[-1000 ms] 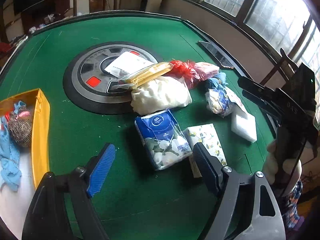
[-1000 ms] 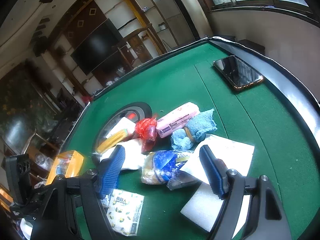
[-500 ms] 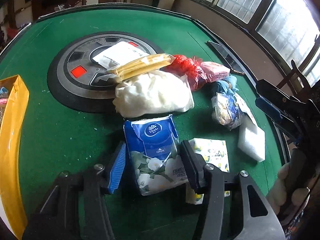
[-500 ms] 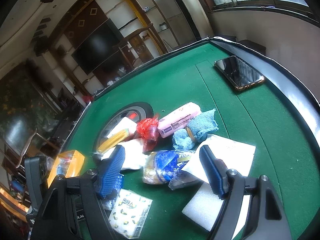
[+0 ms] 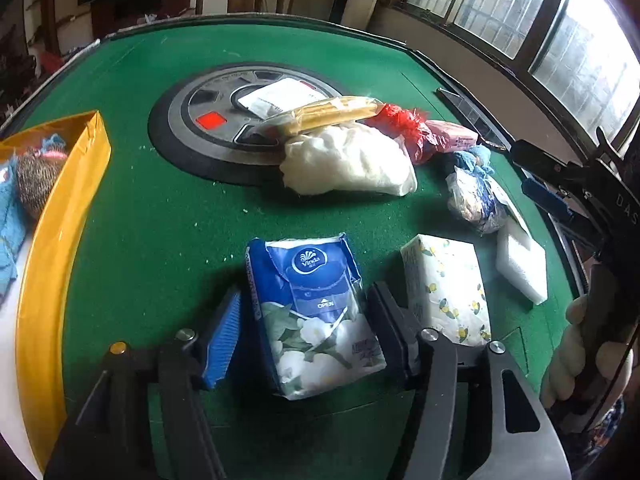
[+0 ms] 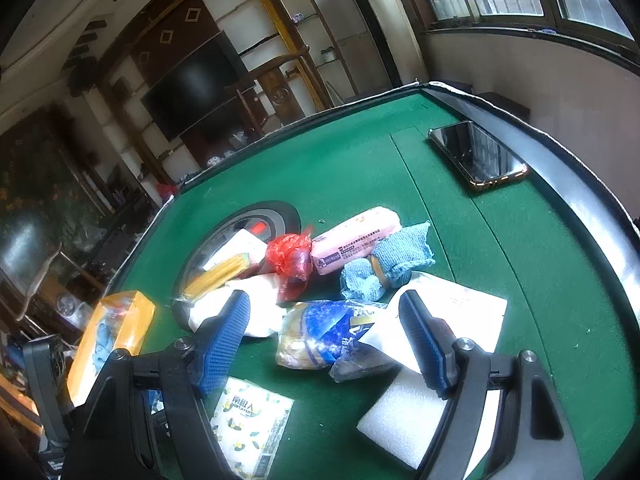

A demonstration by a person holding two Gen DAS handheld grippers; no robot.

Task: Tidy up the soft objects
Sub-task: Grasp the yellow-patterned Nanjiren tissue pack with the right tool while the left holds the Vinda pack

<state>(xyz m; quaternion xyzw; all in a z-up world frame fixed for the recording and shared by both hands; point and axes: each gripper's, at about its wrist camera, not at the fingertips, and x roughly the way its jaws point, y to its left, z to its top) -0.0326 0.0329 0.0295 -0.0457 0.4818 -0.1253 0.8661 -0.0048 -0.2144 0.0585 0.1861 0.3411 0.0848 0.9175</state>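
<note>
Left wrist view: the left gripper (image 5: 306, 326) straddles the blue tissue pack (image 5: 314, 316), which lies on the green table (image 5: 160, 216) nearer the camera than the white cloth bundle (image 5: 346, 160); its jaws are opening, the right pad against the pack, the left pad just clear. Only this view shows that pack and the inside of the yellow bin (image 5: 60, 220), well left of the bundle. Right wrist view: the right gripper (image 6: 328, 340) hangs wide and empty over the blue-printed bag (image 6: 320, 338), right of the bundle; only here the phone (image 6: 478, 156) appears whole.
</note>
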